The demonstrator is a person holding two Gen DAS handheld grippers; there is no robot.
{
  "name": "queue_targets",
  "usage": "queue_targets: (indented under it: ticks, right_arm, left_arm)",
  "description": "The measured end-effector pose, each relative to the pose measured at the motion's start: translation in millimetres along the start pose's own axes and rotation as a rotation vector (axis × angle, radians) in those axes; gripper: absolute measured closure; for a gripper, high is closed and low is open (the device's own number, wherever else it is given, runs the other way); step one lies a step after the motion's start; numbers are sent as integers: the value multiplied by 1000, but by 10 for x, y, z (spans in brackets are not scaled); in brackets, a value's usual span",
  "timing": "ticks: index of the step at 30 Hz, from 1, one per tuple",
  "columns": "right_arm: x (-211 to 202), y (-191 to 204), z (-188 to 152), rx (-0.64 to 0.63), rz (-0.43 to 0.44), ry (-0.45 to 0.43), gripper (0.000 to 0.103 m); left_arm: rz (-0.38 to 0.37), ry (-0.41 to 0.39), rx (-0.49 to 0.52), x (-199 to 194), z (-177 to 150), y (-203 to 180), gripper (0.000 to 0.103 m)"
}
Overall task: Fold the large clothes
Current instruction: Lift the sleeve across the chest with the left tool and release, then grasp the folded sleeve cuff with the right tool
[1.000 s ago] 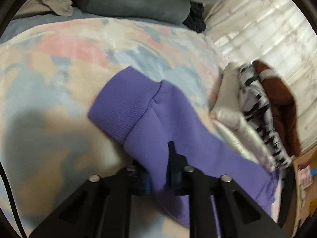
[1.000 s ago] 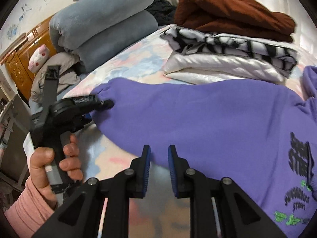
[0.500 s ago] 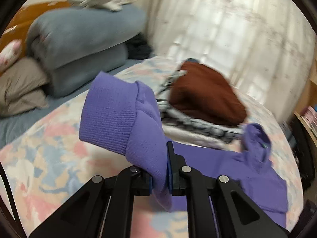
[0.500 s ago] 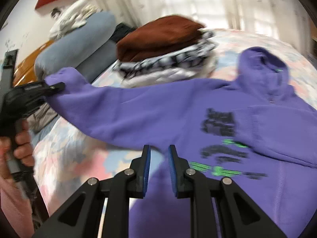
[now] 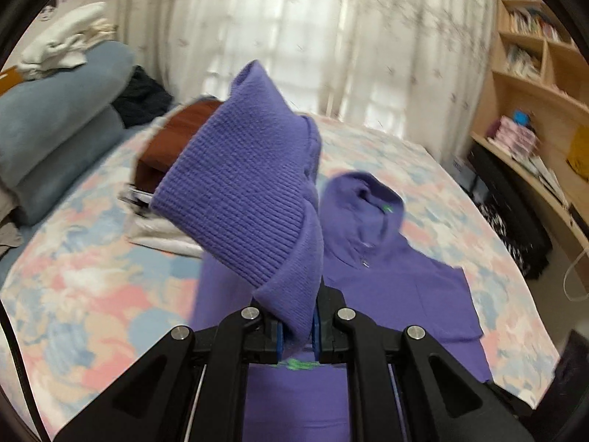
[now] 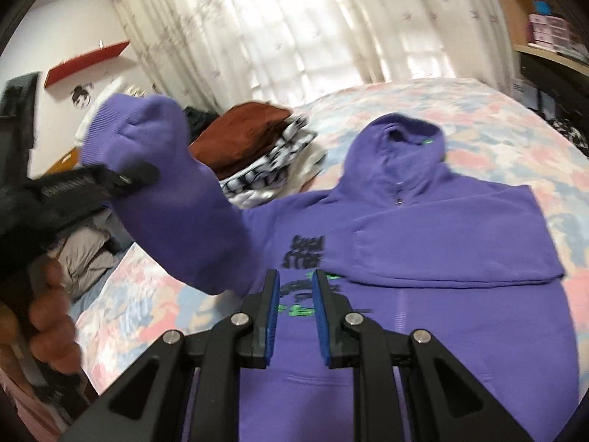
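**Purple hoodie sleeve lifted over the bed**

Purple fabric fills the near part of both views. The hoodie point(image 6: 423, 243) lies flat on the bed point(image 6: 497, 118), front side up, with its hood point(image 6: 401, 140) pointing to the far side and black and green print on the chest. One sleeve point(image 6: 441, 254) is folded across the chest and lies flat on the body of the garment.

The left hand-held gripper point(image 5: 297, 326) is closed on the other sleeve point(image 5: 254, 199), just behind the ribbed cuff point(image 5: 235, 184). The cuff stands up above the fingers and hangs over to the left, well above the bed. In the right wrist view this sleeve point(image 6: 173, 191) rises from the shoulder of the hoodie to the left, where the black hand-held gripper pinches it and the person's hand point(image 6: 48, 316) holds the handle.

The right hand-held gripper point(image 6: 296, 318) hovers over the lower chest of the hoodie. Its blue-padded fingers point(image 6: 271, 316) stand a little apart and nothing is between them.

On the far left of the bed a stack of folded clothes point(image 6: 257, 154) sits just beside the hoodie, with a brown piece on top. Rolled grey-blue bedding point(image 5: 55, 129) lies further left. White curtains point(image 5: 313, 37) hang behind, and wooden shelves point(image 5: 533, 73) stand on the right.
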State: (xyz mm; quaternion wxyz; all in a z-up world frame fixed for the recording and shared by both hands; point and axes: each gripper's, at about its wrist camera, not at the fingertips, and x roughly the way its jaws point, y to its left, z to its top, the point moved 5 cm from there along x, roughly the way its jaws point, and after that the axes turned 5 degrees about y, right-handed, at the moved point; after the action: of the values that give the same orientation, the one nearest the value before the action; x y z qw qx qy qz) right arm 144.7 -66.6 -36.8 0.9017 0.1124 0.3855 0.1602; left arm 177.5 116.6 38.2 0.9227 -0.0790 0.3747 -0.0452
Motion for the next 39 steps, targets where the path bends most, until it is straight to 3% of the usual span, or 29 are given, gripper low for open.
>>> queue_targets:
  ticks: [7,13,15,18,19,20,23,37,39]
  right_arm:
    - [-381,-651,-40,63,-93,-63,85]
    - [-503,-1144,-147,128,-136,-71,85]
    - [-487,-1270,-176,142,-144,-58,85]
    - [-468,-1403,-245,158,-146,-33,85]
    - [-464,-1436,-271,159,-140,-24,85]
    - [-451,-1452,-294,158,-133,-15,82]
    - [-427,-1463,-376,172,-117,6,67]
    - [-346,-1324,-578,158,-94,83,66]
    - [-295,-1290,-607,151,-80,103,61]
  left_arm:
    - [12,93,120,503,-360,-861,94]
    - [18,181,186,970,-701,-1285,92]
    - [-9,215,184,1064,-800,-1347,85]
    - [-56,257,179,1120,-947,-1391,50]
    - [-60,250,176,1086,-975,-1381,32]
    - [-61,235,173,1049,-991,-1367,26]
    - [-77,199,177,896,-1011,-1306,25]
    - [-32,210,7,379,-1346,-338,23]
    - [-20,214,-6,370,-1405,-212,23]
